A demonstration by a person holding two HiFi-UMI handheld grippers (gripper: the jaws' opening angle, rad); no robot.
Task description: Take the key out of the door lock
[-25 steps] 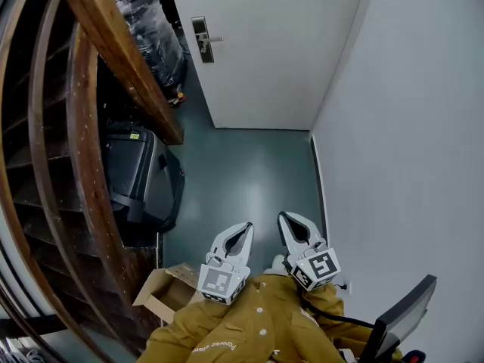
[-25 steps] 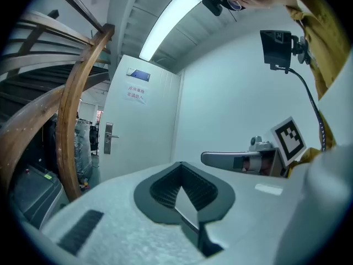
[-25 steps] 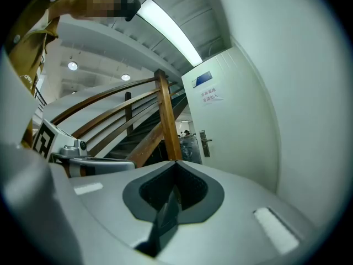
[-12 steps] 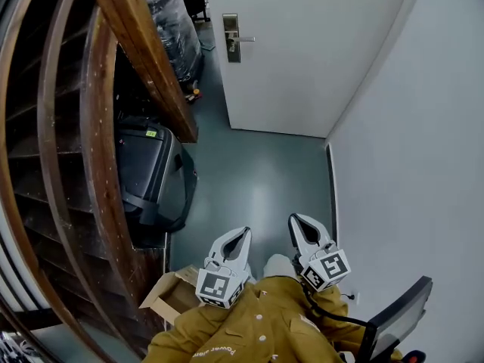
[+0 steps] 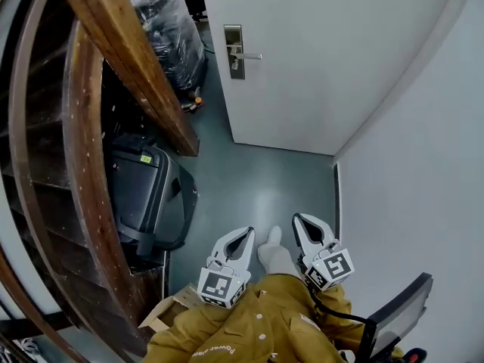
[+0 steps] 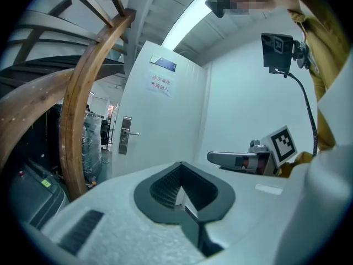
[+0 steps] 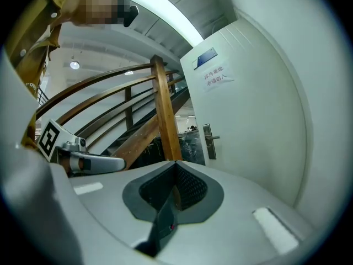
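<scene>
Lock (image 5: 234,53) well beyond right gripper (image 5: 300,221) — key unclear.

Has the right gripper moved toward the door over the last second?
Yes. The right gripper is nearer the door: less floor shows between its tips and the door's bottom edge.
</scene>
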